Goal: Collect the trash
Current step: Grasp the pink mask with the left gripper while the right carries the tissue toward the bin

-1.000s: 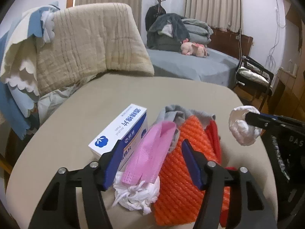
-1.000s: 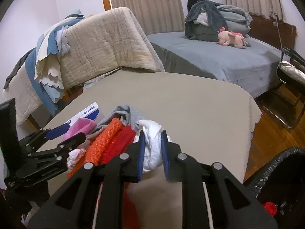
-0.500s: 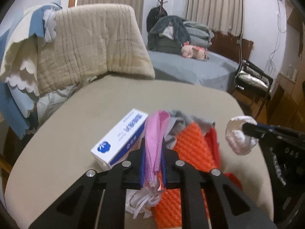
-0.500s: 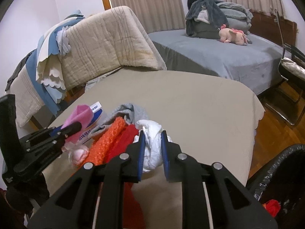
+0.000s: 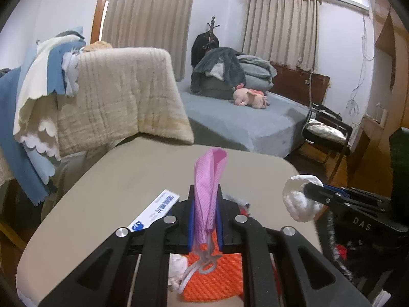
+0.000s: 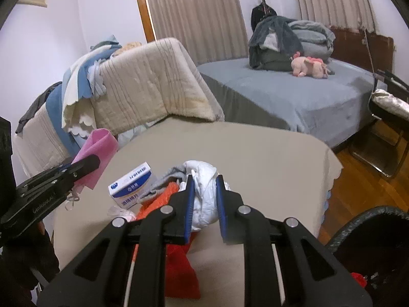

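Pinching a pink face mask (image 5: 208, 192), my left gripper (image 5: 204, 220) holds it above the tabletop (image 5: 143, 168), ear loops dangling over orange mesh (image 5: 217, 284). My right gripper (image 6: 203, 202) is clamped on a crumpled white wad (image 6: 204, 194). Only the right wrist view shows the black-lined bin (image 6: 370, 230) (lower right, off the tabletop's edge) and the whole blue-and-white box (image 6: 133, 185) beside the pile.
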Demonstrator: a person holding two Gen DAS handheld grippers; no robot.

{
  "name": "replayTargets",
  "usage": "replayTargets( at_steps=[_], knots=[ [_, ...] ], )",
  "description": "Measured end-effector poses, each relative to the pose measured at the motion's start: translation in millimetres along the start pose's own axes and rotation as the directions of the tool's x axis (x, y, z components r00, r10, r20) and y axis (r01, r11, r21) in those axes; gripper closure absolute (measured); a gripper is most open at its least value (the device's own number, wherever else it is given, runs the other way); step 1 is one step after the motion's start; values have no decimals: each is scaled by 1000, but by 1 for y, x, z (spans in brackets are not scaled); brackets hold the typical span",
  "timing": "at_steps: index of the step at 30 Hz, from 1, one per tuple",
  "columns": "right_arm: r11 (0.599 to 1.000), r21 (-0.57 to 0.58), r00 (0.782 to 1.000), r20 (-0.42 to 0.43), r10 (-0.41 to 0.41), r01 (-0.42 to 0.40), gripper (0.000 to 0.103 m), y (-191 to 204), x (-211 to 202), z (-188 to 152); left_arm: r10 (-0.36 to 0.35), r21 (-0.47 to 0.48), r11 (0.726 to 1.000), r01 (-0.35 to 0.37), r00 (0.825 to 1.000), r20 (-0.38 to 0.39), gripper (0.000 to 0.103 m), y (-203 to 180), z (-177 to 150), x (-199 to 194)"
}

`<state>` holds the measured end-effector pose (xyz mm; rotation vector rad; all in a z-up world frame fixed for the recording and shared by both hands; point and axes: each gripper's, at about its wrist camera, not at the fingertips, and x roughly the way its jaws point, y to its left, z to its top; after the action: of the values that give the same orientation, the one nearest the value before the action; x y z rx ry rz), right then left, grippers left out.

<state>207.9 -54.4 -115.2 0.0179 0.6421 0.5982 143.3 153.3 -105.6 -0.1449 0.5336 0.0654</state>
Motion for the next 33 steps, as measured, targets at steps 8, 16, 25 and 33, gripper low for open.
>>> replayTargets(
  at_steps=[8, 16, 25, 33],
  knots=[
    [1000, -1, 999, 45, -18, 18, 87, -6, -33, 7, -42, 16, 999, 42, 999, 10, 90, -26, 5, -12],
    [998, 21, 995, 75, -62, 61, 87, -26, -70, 2, -108, 52, 993, 107, 994, 21, 90, -61, 10, -21],
    [986, 67, 982, 102, -162, 155, 87, -64, -120, -13, -213, 96, 973, 212, 977, -4, 90, -118, 3, -21],
    [959, 128, 959, 100, -266, 253, 87, -109, -162, -39, -312, 146, 938, 314, 949, -37, 90, -179, -7, -16]
  ],
)
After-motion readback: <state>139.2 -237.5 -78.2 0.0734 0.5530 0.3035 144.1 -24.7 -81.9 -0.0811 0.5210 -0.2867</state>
